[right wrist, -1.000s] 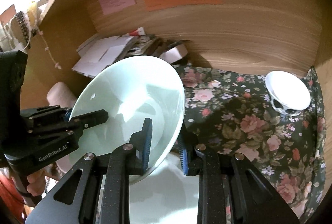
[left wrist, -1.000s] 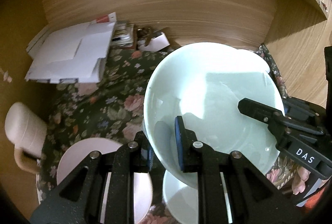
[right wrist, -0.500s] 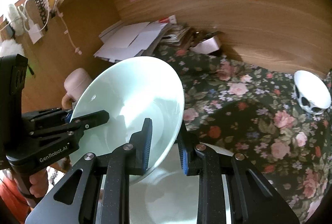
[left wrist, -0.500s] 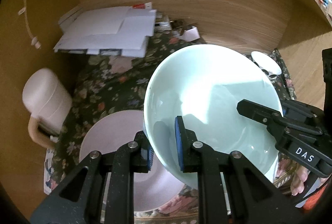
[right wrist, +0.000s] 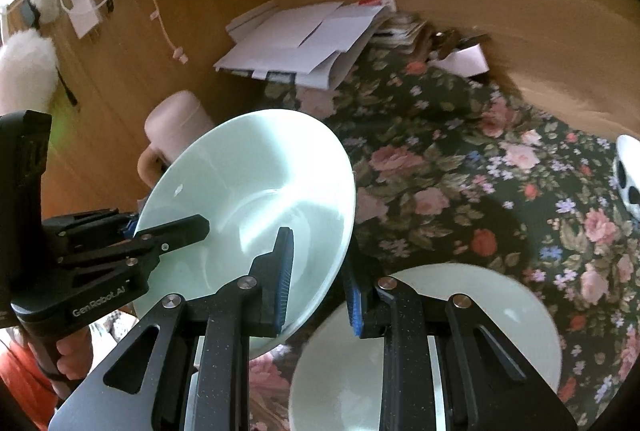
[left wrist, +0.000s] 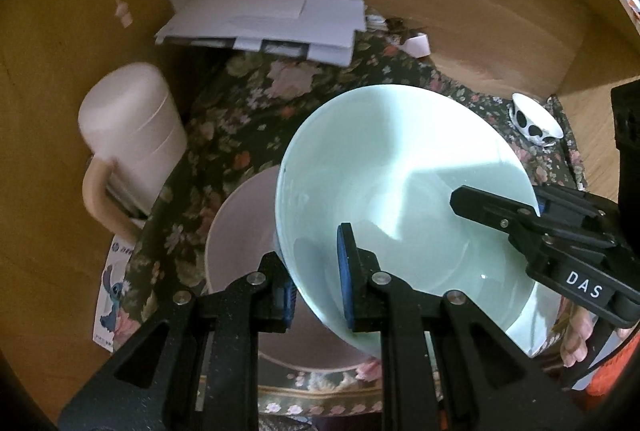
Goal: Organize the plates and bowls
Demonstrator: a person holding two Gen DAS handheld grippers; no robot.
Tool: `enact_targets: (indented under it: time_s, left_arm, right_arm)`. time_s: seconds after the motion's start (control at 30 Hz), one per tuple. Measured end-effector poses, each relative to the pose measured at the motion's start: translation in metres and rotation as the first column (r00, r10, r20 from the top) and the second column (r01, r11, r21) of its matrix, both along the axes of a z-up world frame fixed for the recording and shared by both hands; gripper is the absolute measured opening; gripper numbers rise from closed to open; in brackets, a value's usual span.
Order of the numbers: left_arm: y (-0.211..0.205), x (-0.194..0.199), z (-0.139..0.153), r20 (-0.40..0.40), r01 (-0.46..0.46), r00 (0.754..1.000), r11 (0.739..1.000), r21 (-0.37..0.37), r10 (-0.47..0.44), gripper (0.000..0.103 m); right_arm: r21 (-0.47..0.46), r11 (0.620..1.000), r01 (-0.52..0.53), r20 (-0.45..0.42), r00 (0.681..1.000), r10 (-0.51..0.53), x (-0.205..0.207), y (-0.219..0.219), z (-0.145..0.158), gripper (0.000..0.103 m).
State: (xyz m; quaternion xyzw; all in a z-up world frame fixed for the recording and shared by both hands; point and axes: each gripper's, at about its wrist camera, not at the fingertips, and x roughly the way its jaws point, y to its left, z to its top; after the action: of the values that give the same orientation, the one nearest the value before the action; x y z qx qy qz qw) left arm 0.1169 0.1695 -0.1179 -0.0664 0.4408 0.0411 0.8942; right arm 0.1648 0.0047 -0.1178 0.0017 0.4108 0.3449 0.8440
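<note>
Floral cloth; perhaps mug, papers.

Pink plate: partly hidden behind the left fingers and pale green bowl. Spotted bowl: cut by frame edge, far right of the fingers. Mug: blurred.

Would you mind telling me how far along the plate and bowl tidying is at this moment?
Nothing looks stacked yet. In hand: the pale green bowl is held tilted above the cloth, pinched at opposite rims by the left claw and right claw. Left: the pink plate, the pale plate and the small spotted bowl lie apart on the floral cloth.
</note>
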Motion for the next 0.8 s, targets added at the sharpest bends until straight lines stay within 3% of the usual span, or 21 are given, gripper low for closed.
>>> enact_targets:
  time_s: [0.8]
  left_arm:
    - [0.029,-0.013,-0.032,-0.059,-0.053,0.997,0.997,-0.051,0.05,0.018]
  right_arm:
    - [-0.06,0.996,-0.063,-0.062,0.996,0.06,0.006,0.035,-0.029,0.023]
